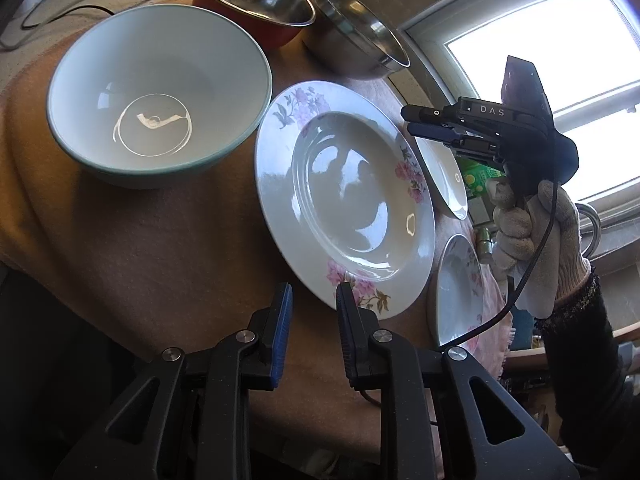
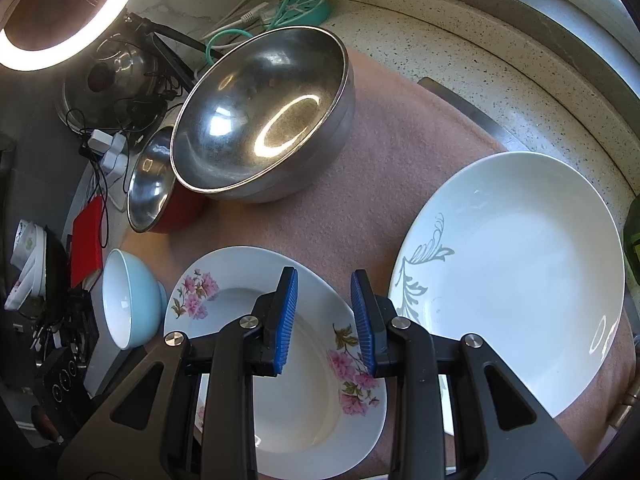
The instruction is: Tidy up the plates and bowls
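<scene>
Hovering over floral-rimmed white soup plate (image 1: pixel 344 196), nothing gripped yet.
Left gripper (image 1: pixel 313 312) and right gripper (image 2: pixel 325 312) both narrowed, empty; likely flanking plate's edges for a lift.

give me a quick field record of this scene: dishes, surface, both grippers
surface: pinkish-tan cloth
bowls: blue bowl with white inside; steel bowl with red outside; larger plain steel bowl
plates: pink-flowered deep plate; white plate with grey leaf pattern; second flowered plate
left gripper: fingers apart, nothing between them, at the flowered plate's near rim
right gripper: fingers apart, empty, above the flowered plate
</scene>
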Demonstrator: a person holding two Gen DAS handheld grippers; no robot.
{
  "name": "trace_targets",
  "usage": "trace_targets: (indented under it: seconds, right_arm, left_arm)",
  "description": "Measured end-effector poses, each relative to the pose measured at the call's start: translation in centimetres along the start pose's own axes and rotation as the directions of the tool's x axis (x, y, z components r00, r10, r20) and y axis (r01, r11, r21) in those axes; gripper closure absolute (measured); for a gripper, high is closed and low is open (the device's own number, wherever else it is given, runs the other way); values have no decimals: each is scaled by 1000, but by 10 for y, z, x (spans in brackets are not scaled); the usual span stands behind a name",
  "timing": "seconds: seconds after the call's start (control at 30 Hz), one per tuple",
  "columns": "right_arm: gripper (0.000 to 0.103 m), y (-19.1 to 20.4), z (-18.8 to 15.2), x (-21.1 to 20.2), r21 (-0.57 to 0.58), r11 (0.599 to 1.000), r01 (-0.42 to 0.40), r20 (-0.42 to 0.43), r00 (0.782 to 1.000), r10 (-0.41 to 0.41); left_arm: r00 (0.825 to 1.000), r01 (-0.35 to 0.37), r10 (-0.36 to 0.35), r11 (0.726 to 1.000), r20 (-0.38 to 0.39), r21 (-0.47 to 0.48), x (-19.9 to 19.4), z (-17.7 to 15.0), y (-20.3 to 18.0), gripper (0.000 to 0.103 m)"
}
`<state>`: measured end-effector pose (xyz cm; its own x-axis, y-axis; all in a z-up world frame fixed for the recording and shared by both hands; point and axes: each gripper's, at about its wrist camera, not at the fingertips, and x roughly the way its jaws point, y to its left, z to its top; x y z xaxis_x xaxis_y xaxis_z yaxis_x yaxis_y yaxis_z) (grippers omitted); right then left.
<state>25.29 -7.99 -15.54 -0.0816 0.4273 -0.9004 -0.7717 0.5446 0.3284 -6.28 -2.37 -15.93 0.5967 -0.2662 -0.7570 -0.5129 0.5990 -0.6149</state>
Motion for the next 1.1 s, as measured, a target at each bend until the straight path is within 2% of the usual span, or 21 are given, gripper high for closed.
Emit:
trace_targets:
  seconds: [0.47, 0.53, 0.6, 1.1]
  right_arm:
    - [74, 1, 3, 19, -28, 1000, -9, -67, 998, 7]
    - [74, 3, 3, 20, -34, 999, -6, -74, 997, 3]
    - [74, 4, 4, 21, -36, 999, 0, -77, 997, -3]
    - [74, 16, -5, 24, -54, 998, 21, -94, 995, -26]
  left_arm:
    - [999, 20, -20, 1000, -26, -11, 8, 1, 4, 85]
    - [999, 20, -20, 1000, -28, -13, 9, 2, 5, 89]
    - [999, 20, -21, 1000, -29, -12, 10, 3, 5, 91]
    - [999, 11, -11, 1000, -38, 6, 4, -3, 4, 91]
